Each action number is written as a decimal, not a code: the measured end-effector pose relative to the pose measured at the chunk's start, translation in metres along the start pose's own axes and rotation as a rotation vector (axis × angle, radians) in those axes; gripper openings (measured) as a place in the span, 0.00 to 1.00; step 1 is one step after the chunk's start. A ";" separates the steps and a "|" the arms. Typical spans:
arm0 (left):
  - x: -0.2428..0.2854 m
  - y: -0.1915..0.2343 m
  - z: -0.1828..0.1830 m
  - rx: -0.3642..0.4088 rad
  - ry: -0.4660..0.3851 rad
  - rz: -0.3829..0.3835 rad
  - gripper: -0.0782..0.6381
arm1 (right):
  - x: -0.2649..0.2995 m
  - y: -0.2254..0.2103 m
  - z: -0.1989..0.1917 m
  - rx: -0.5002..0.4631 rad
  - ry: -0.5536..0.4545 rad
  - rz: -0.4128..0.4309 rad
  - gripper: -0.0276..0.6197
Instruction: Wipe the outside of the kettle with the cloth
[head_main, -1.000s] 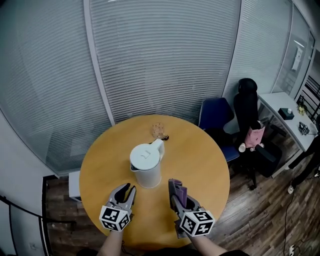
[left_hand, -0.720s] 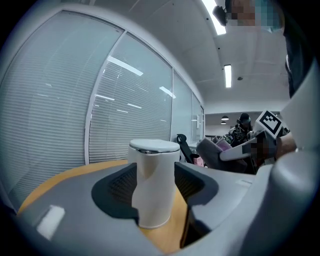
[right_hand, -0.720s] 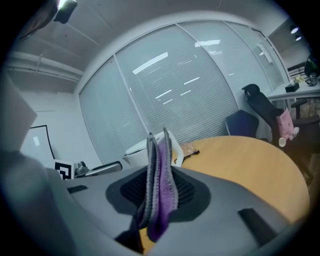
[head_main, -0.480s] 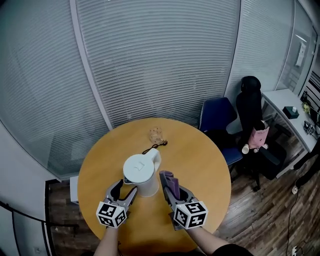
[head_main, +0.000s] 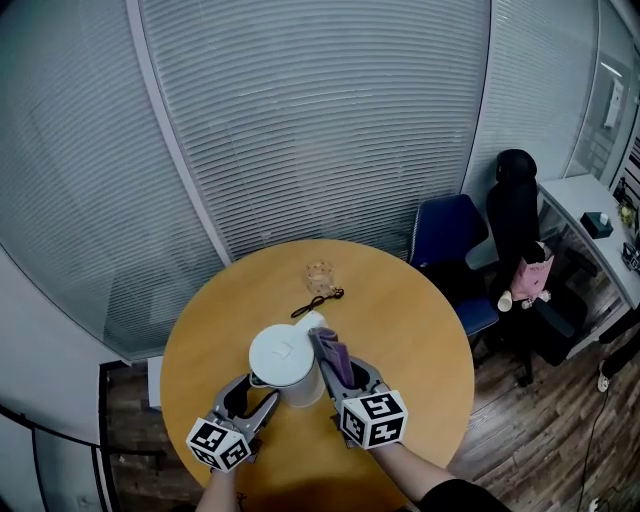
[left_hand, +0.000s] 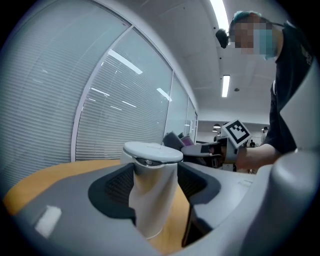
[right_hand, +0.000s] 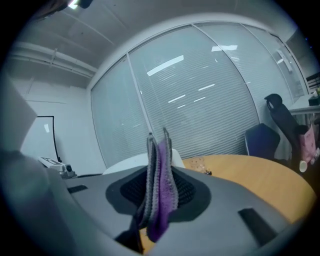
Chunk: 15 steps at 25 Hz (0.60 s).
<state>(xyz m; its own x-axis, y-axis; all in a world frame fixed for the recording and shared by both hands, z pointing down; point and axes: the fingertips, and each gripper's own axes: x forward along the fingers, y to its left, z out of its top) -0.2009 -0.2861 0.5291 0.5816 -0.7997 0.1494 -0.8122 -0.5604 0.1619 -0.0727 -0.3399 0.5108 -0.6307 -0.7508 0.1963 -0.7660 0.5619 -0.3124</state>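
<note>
A white kettle (head_main: 283, 358) with its lid on stands upright on the round wooden table (head_main: 420, 340). My left gripper (head_main: 255, 393) is at its near left side, jaws wide open, and in the left gripper view the kettle (left_hand: 152, 190) stands between the two jaws with a gap showing on the right. My right gripper (head_main: 340, 372) is shut on a folded purple-grey cloth (head_main: 330, 350), which stands up at the kettle's right side by the spout. In the right gripper view the cloth (right_hand: 160, 195) is pinched between the pads, with the kettle's white lid (right_hand: 125, 165) just behind it.
A black cord (head_main: 318, 300) and a small clear object (head_main: 320, 272) lie on the table beyond the kettle. A blue chair (head_main: 450, 240), a black office chair (head_main: 515, 200) and a white desk (head_main: 600, 215) stand at the right. A wall of blinds runs behind.
Both grippers moved forward to the kettle. The left jaws opened wide and now straddle it. The right gripper carried the cloth up to the kettle's right side.
</note>
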 end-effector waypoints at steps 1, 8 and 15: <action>0.000 0.000 0.000 -0.006 -0.004 -0.005 0.47 | 0.004 -0.001 -0.002 -0.007 0.011 0.011 0.20; -0.002 0.003 0.002 -0.059 -0.030 -0.008 0.47 | 0.025 -0.012 -0.044 0.005 0.120 0.025 0.20; -0.004 0.001 0.004 -0.073 -0.026 -0.024 0.47 | 0.038 -0.036 -0.117 0.127 0.263 -0.028 0.20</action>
<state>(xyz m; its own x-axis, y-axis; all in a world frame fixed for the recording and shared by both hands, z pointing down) -0.2042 -0.2840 0.5244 0.5985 -0.7921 0.1199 -0.7922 -0.5628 0.2357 -0.0839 -0.3478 0.6379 -0.6331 -0.6400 0.4354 -0.7721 0.4818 -0.4145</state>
